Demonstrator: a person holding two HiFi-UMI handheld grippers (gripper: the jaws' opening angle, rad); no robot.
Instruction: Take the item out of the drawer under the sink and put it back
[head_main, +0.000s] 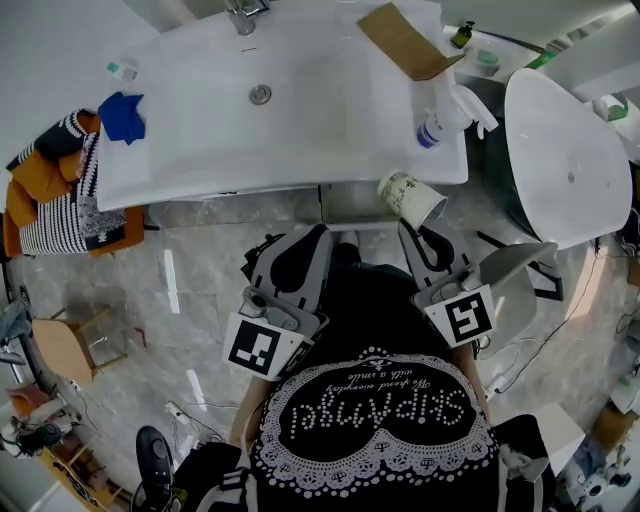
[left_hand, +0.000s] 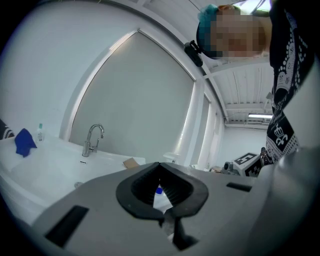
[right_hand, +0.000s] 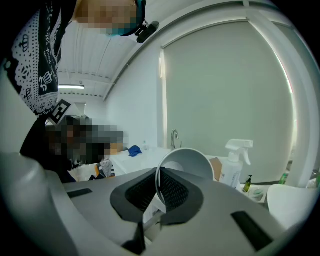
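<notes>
**Paper cup (right_hand: 187, 161) pinched in my right tongs**

My right gripper (right_hand: 159, 176) has its jaws clamped on the cup's rim, one pad inside and one outside; the cup hangs tilted at the centre of the right gripper view, and in the head view it sits right of centre, just below the front edge of the sink (head_main: 200, 130); my left gripper (left_hand: 160, 166) has its jaws pressed together on nothing; further out, a spray bottle (head_main: 445, 112) stands at the sink's right end and a blue cloth (head_main: 122, 115) lies at its left.

Black studded shirt (head_main: 375, 425), grey left claw (left_hand: 160, 190), right claw (right_hand: 159, 192)
</notes>
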